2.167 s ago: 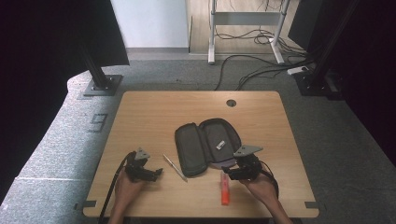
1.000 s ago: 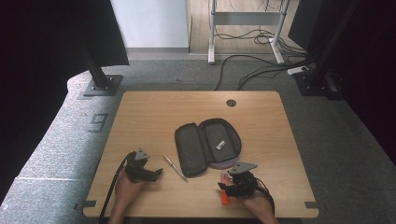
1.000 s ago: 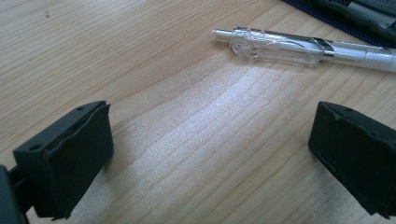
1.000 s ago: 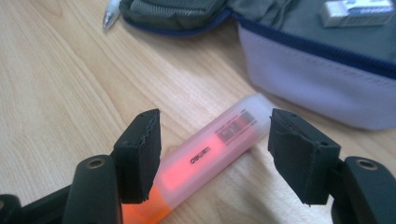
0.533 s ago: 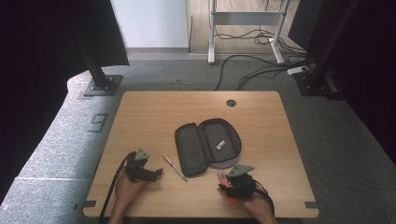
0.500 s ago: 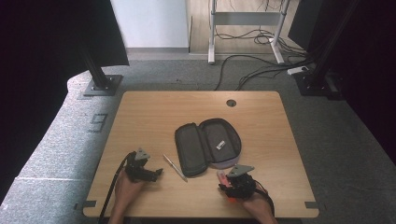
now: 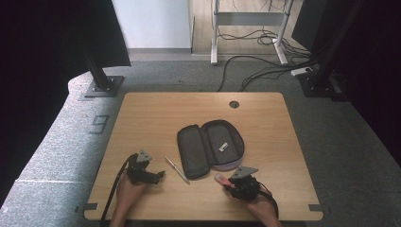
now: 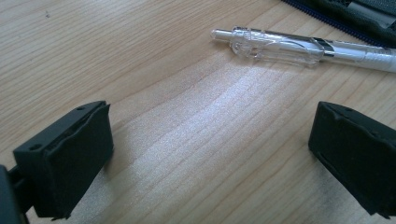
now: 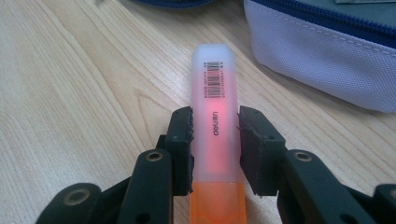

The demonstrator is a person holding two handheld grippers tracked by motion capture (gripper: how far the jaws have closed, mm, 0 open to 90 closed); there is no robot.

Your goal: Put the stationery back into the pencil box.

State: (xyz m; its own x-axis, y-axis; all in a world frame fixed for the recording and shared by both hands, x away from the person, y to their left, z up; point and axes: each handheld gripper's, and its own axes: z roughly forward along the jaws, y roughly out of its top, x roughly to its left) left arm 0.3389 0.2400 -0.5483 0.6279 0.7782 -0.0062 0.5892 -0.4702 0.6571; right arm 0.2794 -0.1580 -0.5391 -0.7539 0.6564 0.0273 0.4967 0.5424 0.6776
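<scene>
An orange and pink highlighter (image 9: pixel 214 100) lies on the wooden table (image 7: pixel 156 113) near its front edge. My right gripper (image 9: pixel 215 128) has just been closing and is shut on it, pads pressed on both sides of its barrel. In the high view the highlighter (image 7: pixel 220 179) sticks out left of the right gripper (image 7: pixel 231 183). My left gripper (image 7: pixel 158 176) rests at the front left, open, with bare wood between its jaws (image 8: pixel 210 140). A clear pen (image 8: pixel 299 46) lies just beyond them. An open pencil case (image 7: pixel 208 146) sits mid-table, holding a small white item (image 7: pixel 223 146).
The case's lilac side (image 9: pixel 322 60) lies close to the highlighter's far end. The pen (image 7: pixel 177 170) lies between the left gripper and the case. A round cable hole (image 7: pixel 233 104) is near the table's back edge. Cables trail on the floor beyond.
My right gripper came back from beside the case toward the front edge, settled over the highlighter and closed on it. The left gripper and the pen have not moved.
</scene>
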